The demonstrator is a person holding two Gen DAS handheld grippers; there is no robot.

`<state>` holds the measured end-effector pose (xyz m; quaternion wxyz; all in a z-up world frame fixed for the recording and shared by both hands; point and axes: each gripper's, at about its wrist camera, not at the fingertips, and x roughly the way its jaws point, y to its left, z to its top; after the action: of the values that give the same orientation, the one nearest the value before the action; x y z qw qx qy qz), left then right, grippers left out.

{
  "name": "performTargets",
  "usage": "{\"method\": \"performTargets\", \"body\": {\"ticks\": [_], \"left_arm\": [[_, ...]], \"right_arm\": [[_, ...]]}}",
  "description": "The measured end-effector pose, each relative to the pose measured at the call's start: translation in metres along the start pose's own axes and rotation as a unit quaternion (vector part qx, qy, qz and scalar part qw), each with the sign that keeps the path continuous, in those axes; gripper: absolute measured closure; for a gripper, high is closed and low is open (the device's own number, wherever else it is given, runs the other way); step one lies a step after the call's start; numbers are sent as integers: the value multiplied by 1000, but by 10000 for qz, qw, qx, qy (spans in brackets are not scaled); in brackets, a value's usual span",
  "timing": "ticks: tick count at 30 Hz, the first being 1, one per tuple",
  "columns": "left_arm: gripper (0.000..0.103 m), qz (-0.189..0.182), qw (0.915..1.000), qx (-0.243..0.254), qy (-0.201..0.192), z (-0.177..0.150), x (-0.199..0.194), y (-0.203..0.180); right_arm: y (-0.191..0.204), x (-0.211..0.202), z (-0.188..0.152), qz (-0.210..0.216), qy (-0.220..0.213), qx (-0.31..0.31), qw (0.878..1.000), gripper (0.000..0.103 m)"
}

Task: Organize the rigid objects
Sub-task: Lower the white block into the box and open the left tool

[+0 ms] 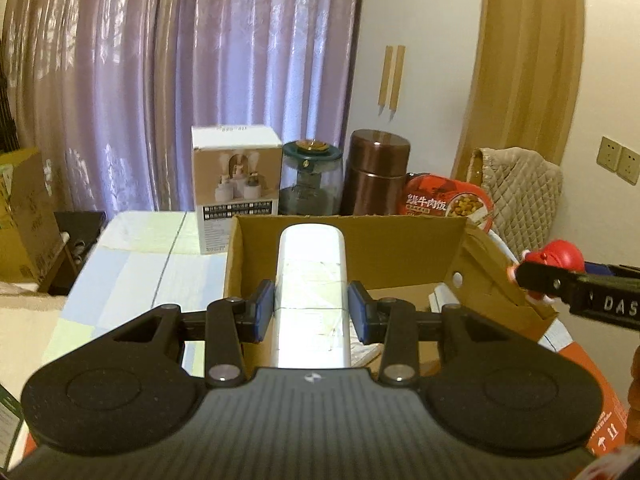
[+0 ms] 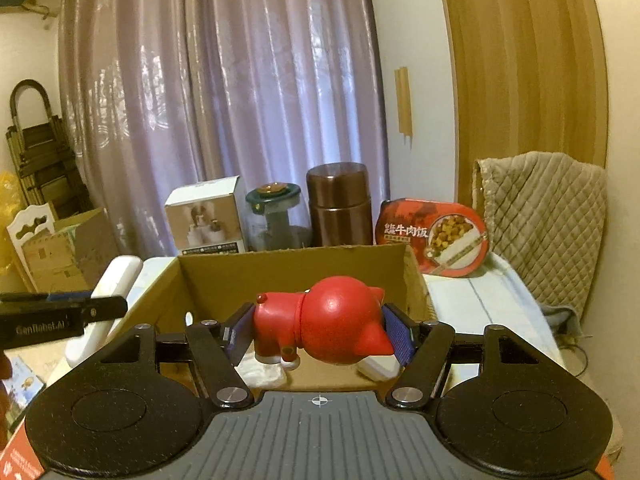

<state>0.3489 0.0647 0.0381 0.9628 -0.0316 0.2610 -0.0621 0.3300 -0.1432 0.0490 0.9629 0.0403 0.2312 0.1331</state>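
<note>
My left gripper [image 1: 311, 312] is shut on a white rounded case [image 1: 311, 280], held lengthwise over the open cardboard box [image 1: 400, 252]. My right gripper [image 2: 318, 334] is shut on a red cat figurine [image 2: 332, 328], lying on its side above the same box [image 2: 224, 276]. The figurine [image 1: 556, 254] and the right gripper also show at the right edge of the left wrist view. The white case [image 2: 116, 280] and the left gripper show at the left of the right wrist view. White items lie on the box floor.
Behind the box stand a white product carton [image 1: 234, 184], a glass jar with green lid [image 1: 312, 180], a brown canister [image 1: 378, 172] and a red meal bowl [image 1: 448, 200]. A quilted chair back [image 2: 548, 224] is at right. Purple curtains hang behind. Cardboard boxes [image 2: 64, 252] sit at left.
</note>
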Motion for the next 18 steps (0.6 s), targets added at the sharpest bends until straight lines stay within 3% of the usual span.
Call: {"method": "performTargets", "body": {"ticks": [8, 18], "left_arm": [[68, 19, 9999, 41, 99, 1, 26, 8], [68, 100, 9997, -39, 201, -2, 40, 15]], "right_arm": [[8, 40, -2, -45, 195, 25, 9998, 39], [2, 56, -16, -128, 436, 26, 9990, 39]]}}
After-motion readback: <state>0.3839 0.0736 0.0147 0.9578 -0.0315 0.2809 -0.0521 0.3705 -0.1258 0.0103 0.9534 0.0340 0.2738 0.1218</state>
